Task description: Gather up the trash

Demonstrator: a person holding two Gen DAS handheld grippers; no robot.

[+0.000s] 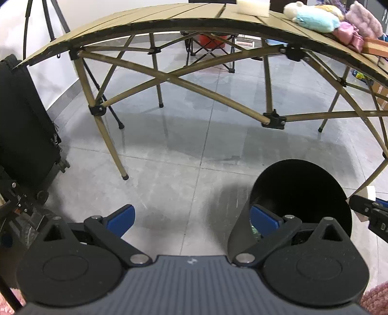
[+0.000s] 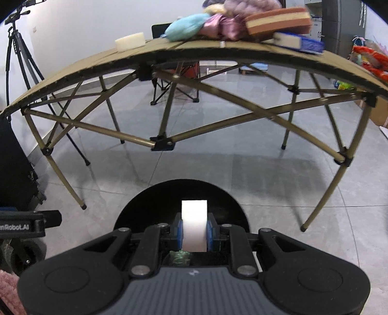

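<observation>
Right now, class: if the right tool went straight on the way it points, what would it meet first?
Probably the black bin: the right tool, shut on a white block, points into its dark opening. The block would likely meet the inner wall first, though depth is unclear.

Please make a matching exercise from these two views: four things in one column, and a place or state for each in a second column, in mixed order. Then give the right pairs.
Things:
1. left tongs
2. white foam block
3. black bin
4. light blue plush toy

Places or states:
A. on the folding table
B. open, holding nothing
C. on the floor, in front of the table
D. clamped in the right tongs, over the bin's opening

Pairs: 1-B, 2-D, 3-C, 4-A
</observation>
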